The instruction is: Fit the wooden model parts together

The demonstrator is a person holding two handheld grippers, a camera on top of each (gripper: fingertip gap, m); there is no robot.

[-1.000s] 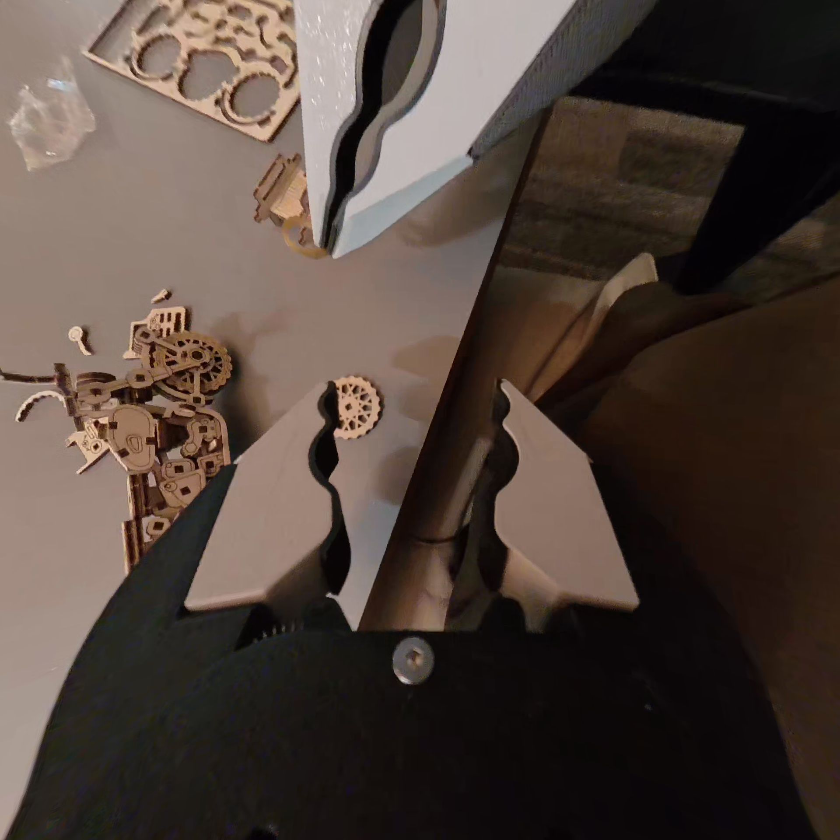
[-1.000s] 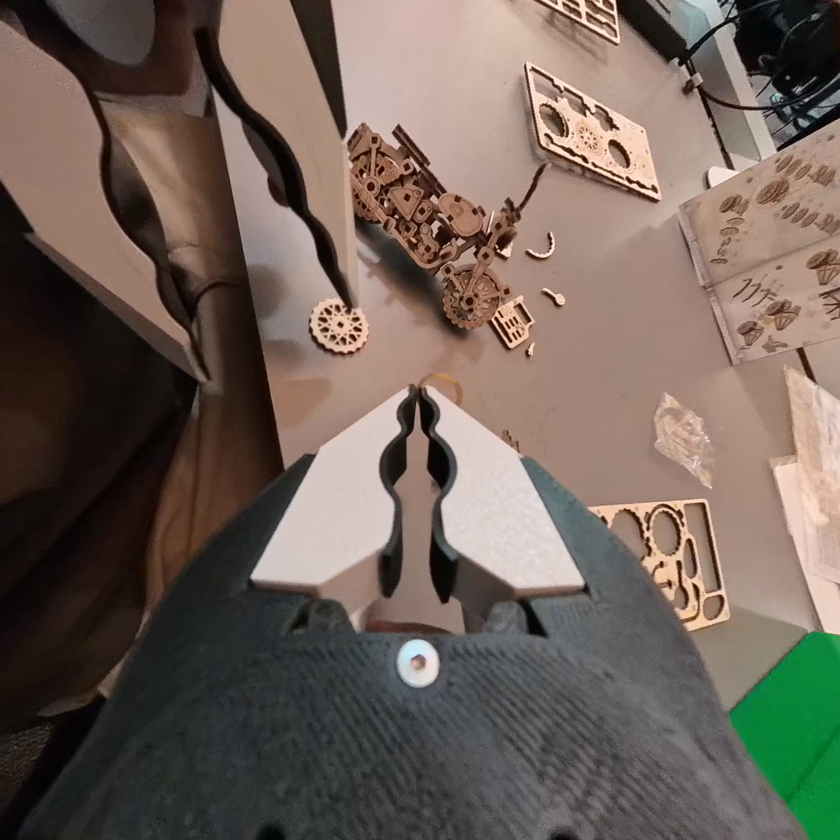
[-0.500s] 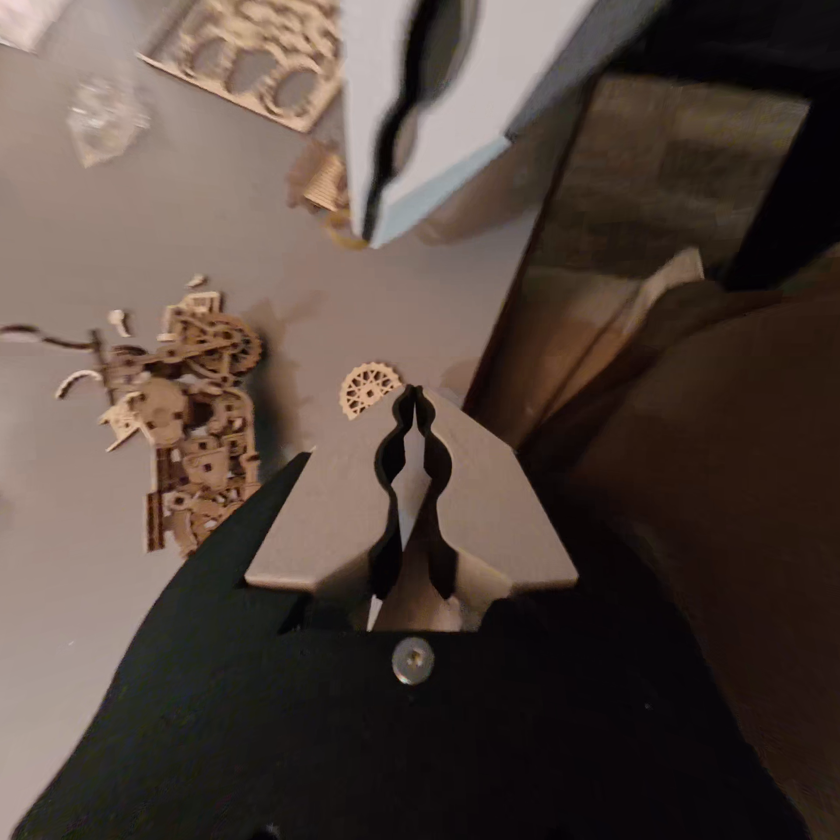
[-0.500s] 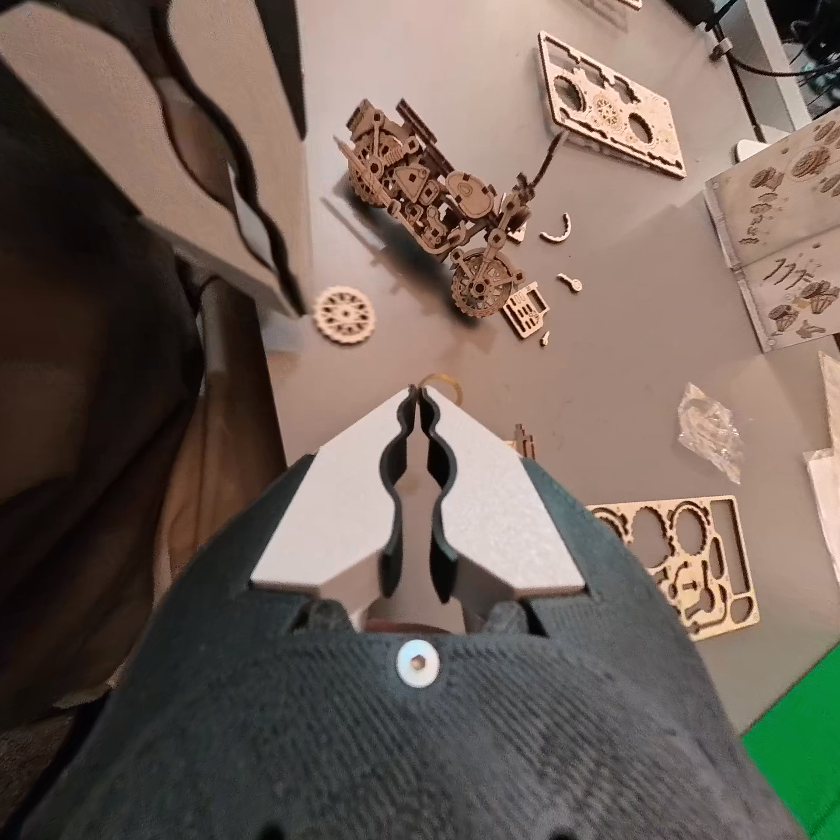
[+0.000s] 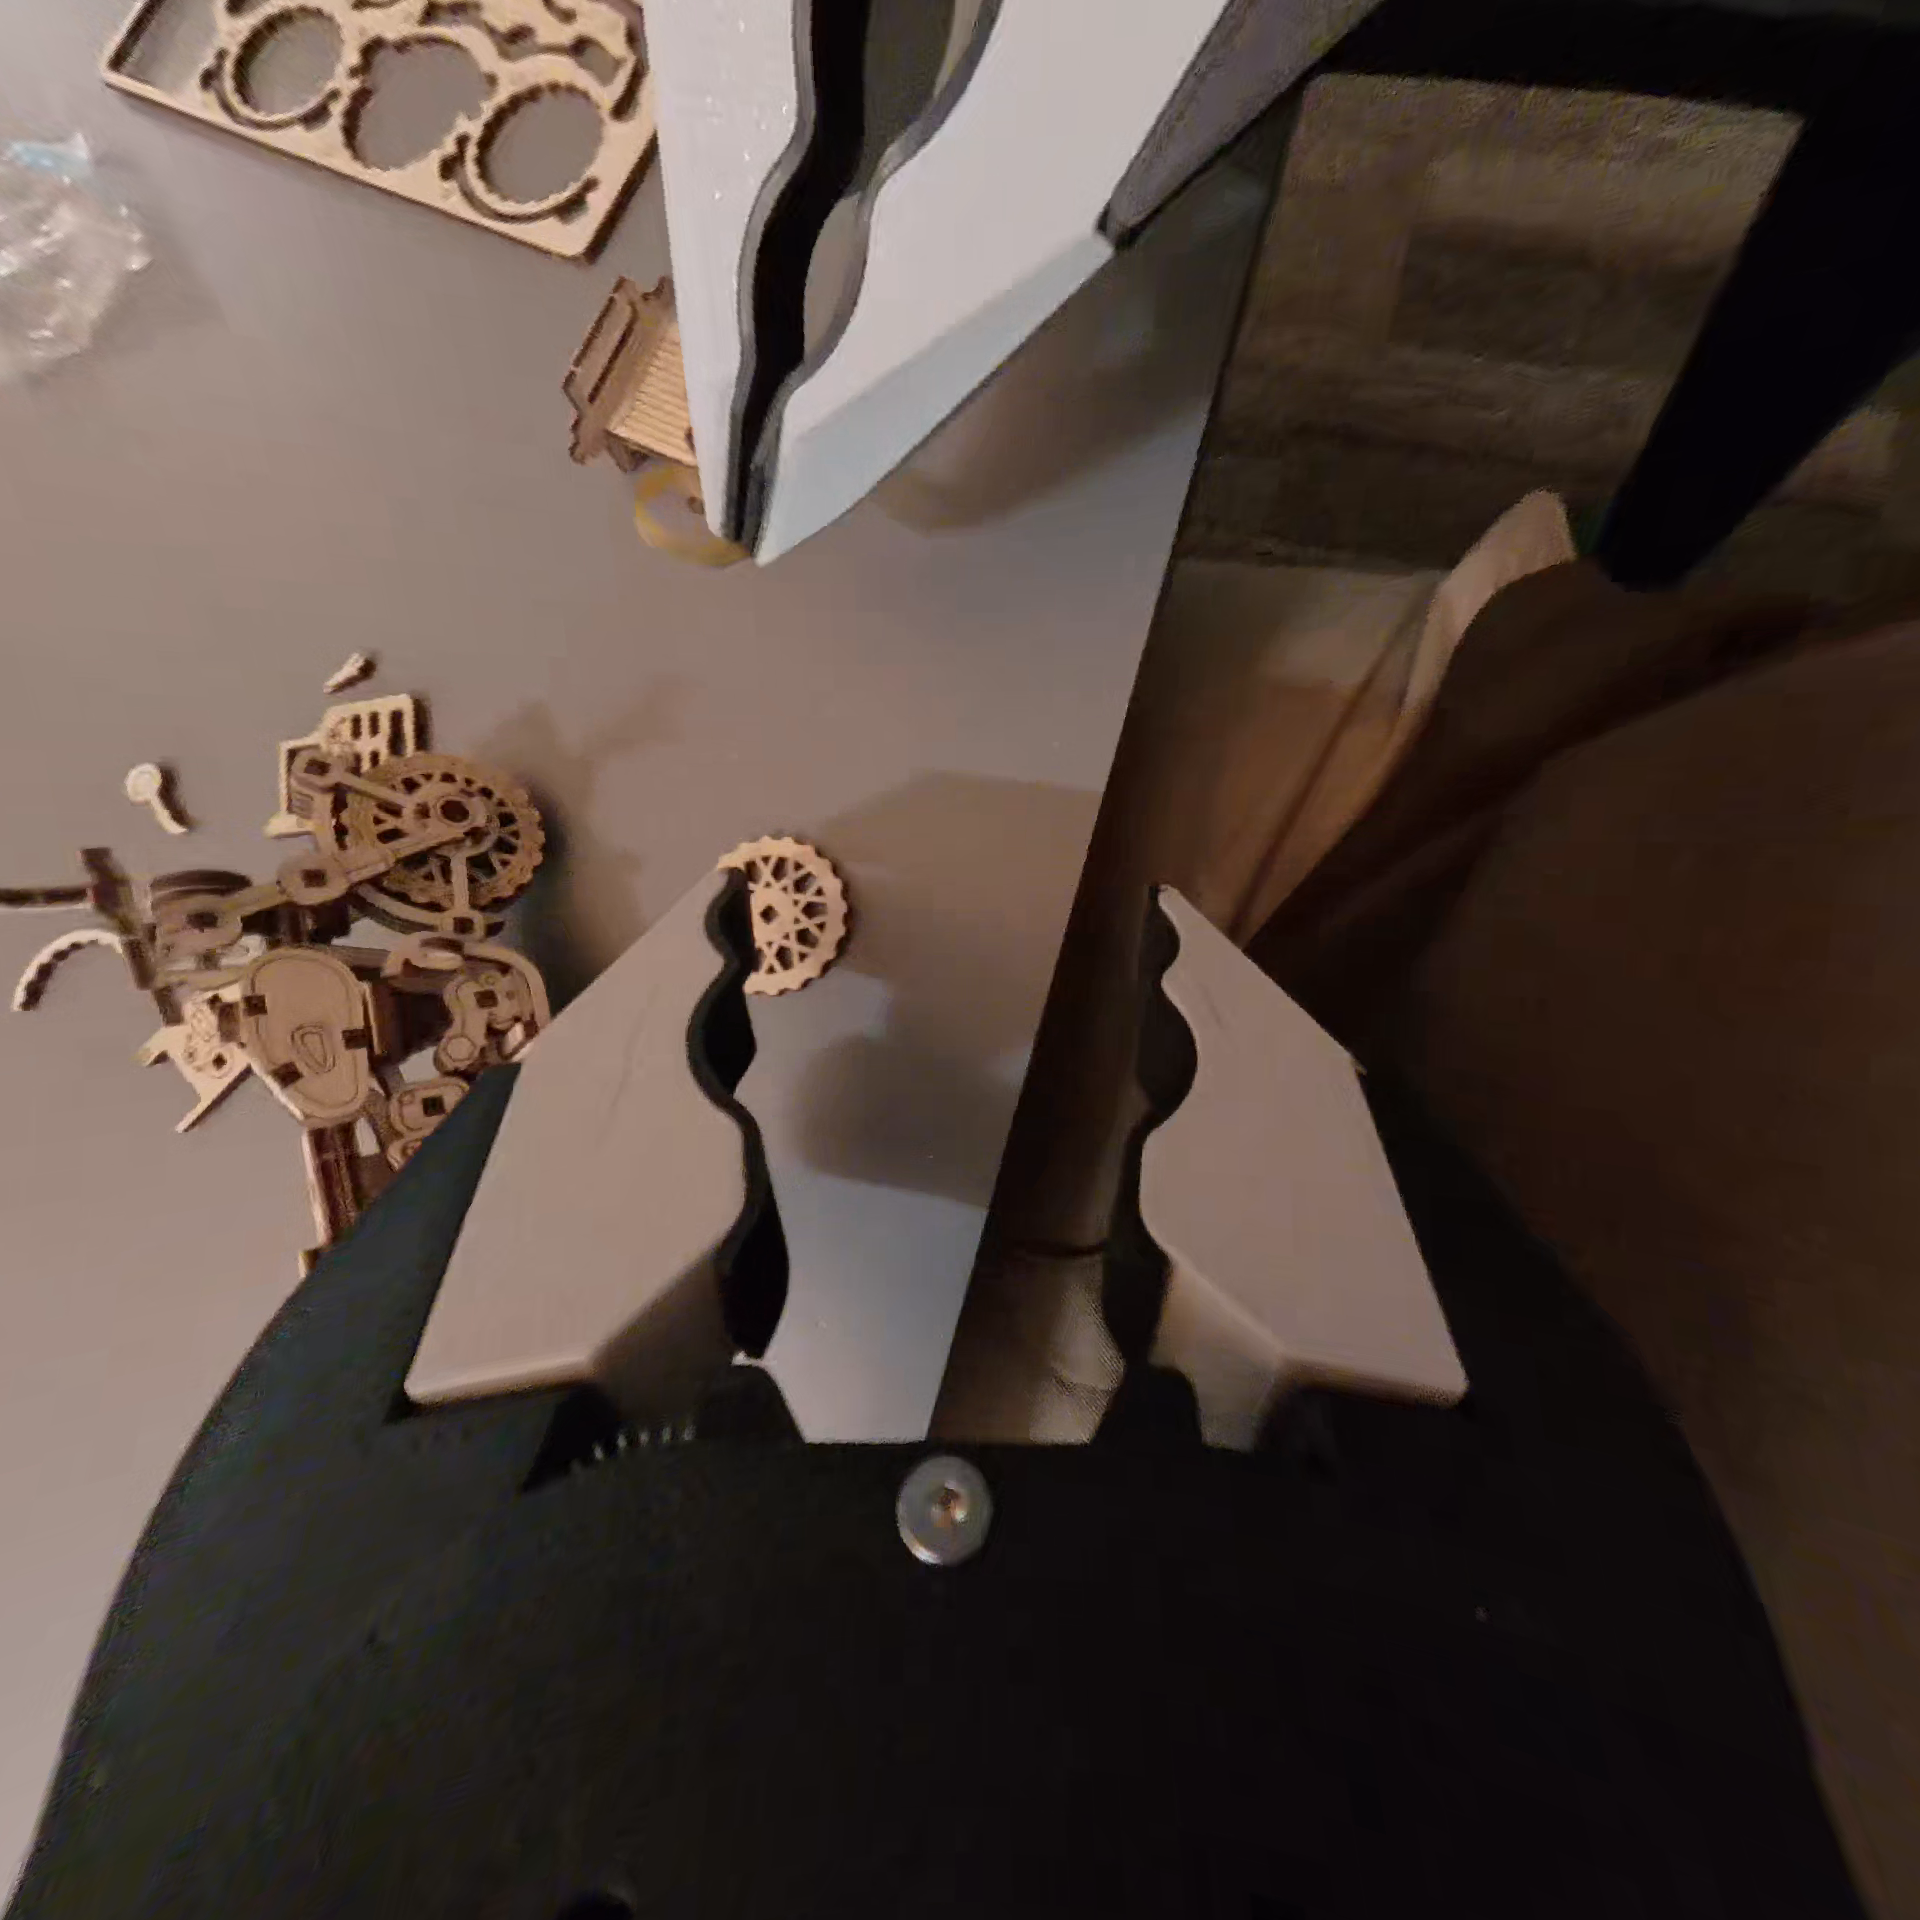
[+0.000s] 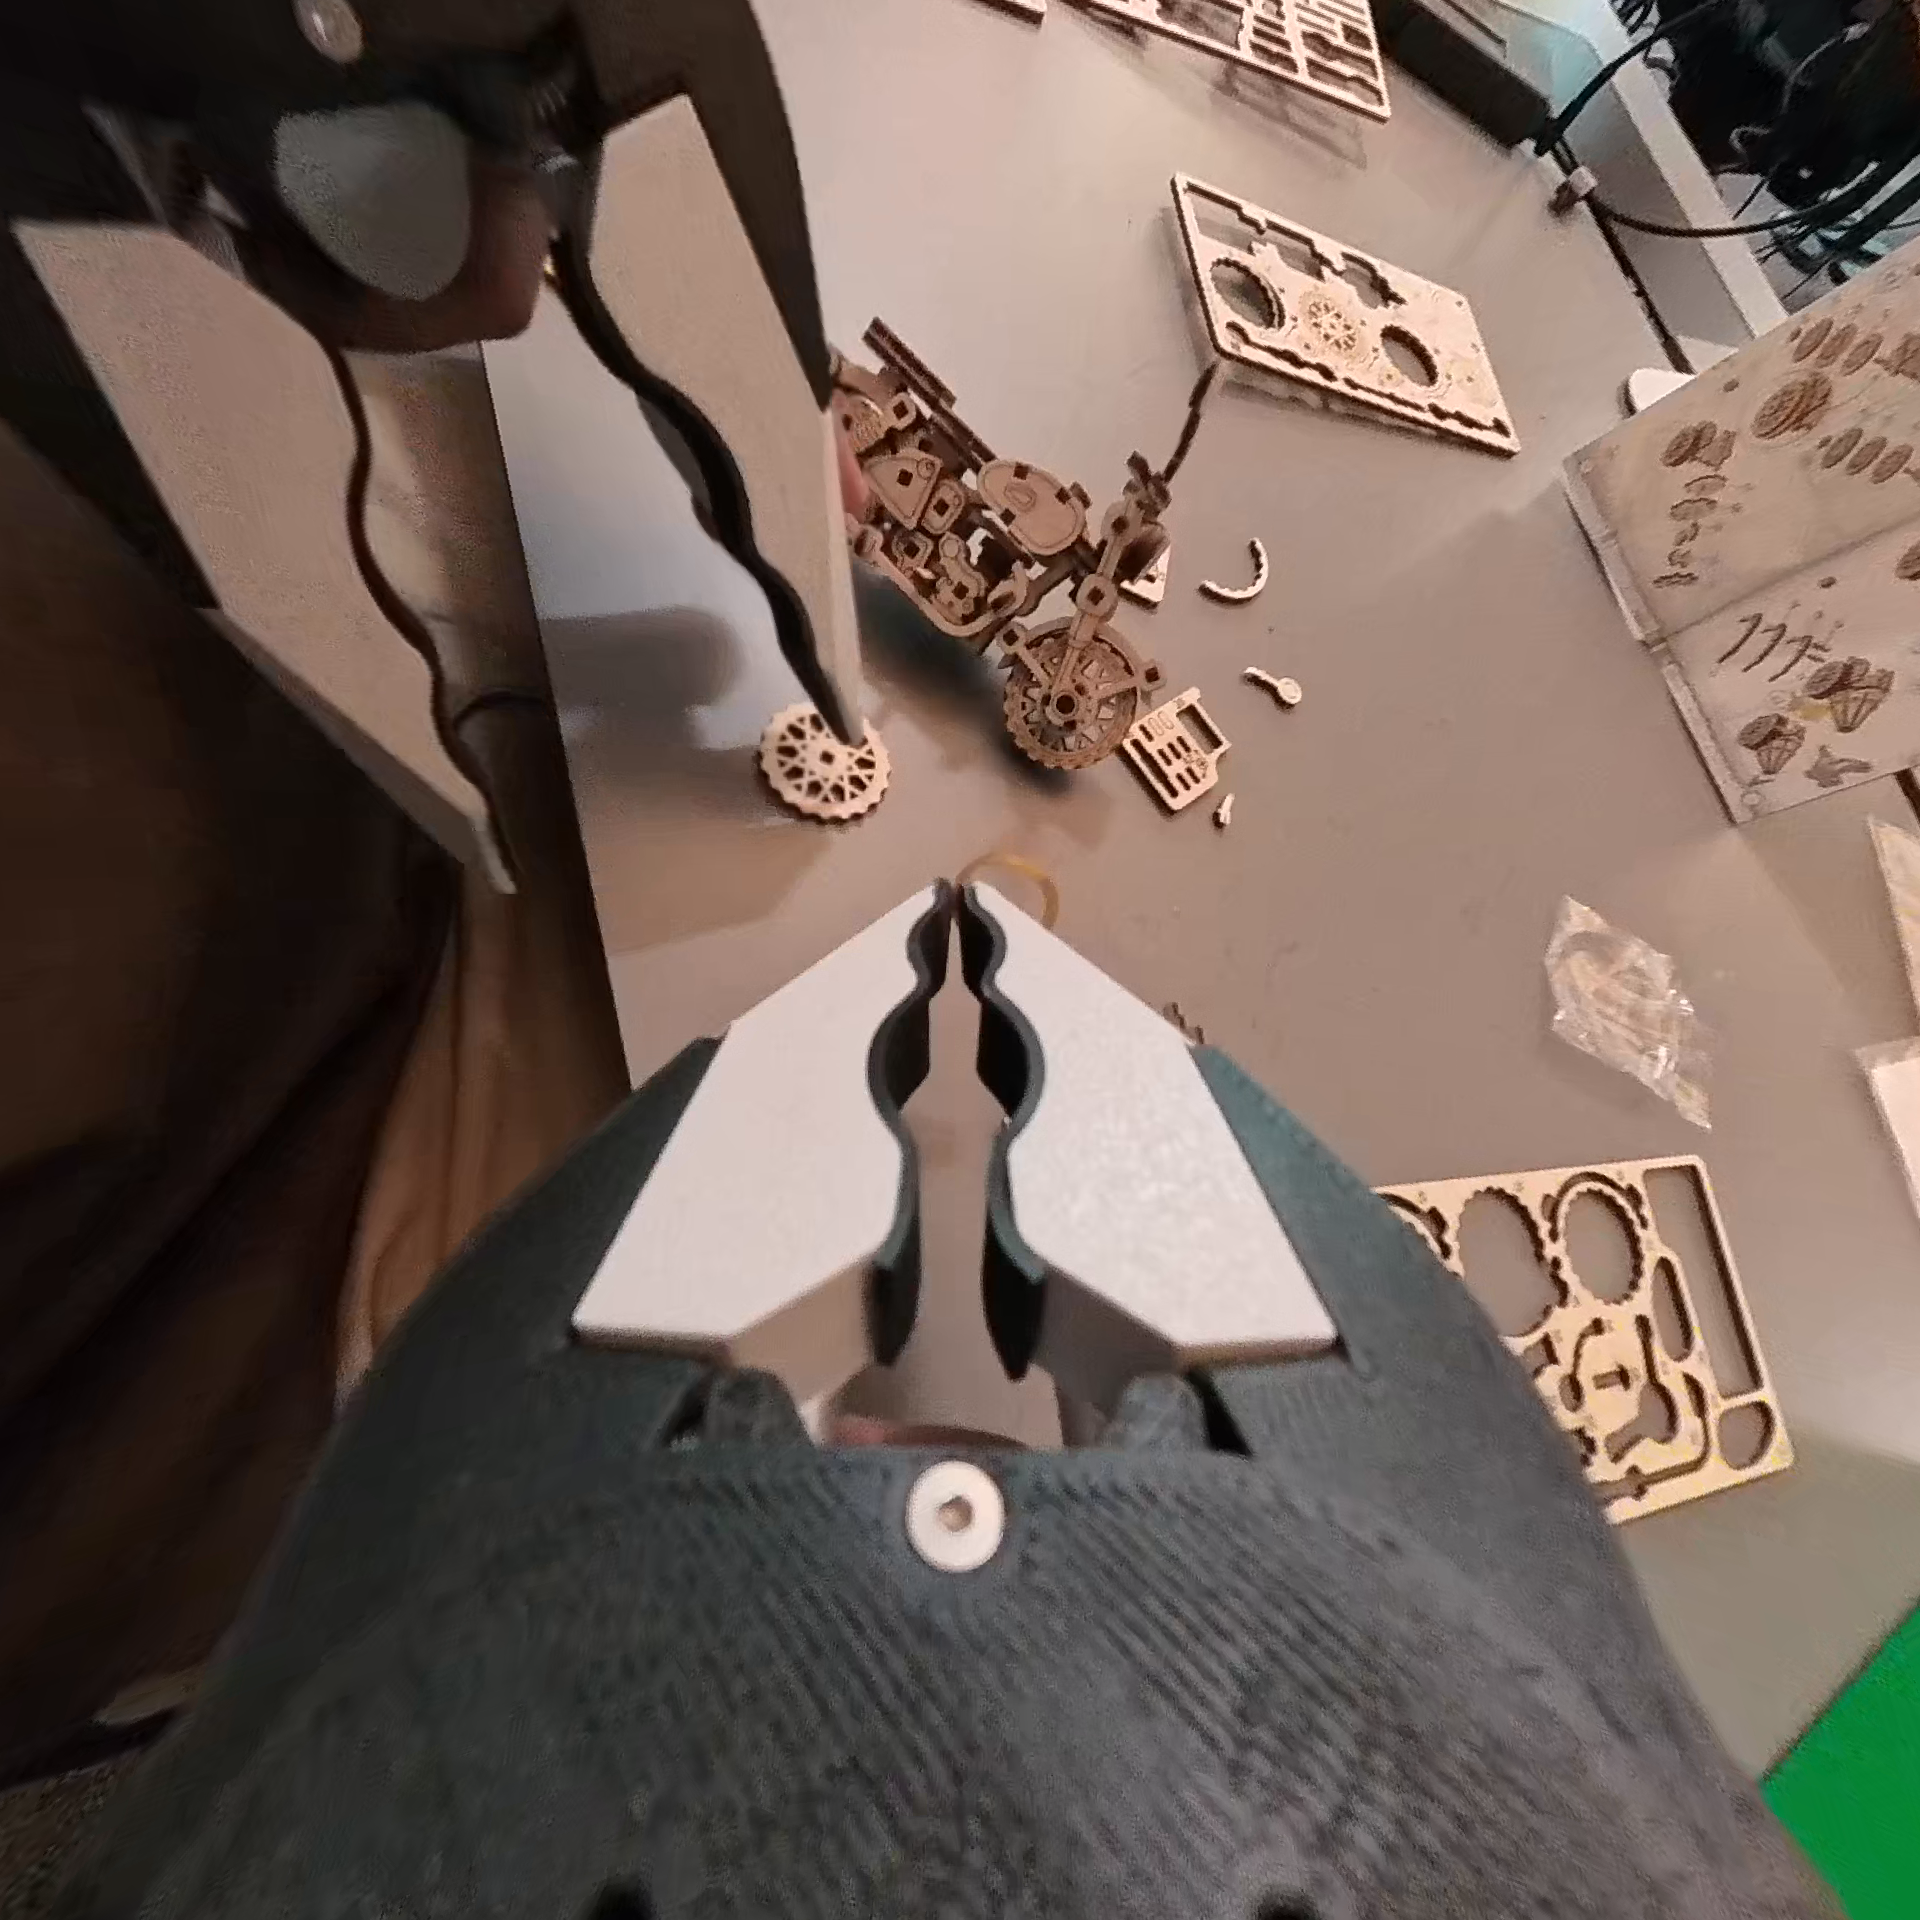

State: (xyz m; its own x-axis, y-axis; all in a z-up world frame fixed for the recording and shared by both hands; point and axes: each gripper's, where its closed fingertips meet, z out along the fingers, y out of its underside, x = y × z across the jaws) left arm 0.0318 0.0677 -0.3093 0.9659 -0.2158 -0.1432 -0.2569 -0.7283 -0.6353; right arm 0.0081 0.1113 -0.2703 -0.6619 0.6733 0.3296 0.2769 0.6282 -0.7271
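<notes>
One small wooden gear (image 5: pixel 795 916) lay flat near the table edge (image 5: pixel 1127 831), touching your wide-open left gripper's (image 5: pixel 940 904) inner fingertip (image 6: pixel 842 717). Your right gripper (image 6: pixel 954 888), pinched shut and empty, was farther away.

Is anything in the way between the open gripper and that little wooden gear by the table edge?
Nothing visible. The left gripper is open, one finger tip already touching the wooden gear. The other finger hangs past the table edge.
</notes>
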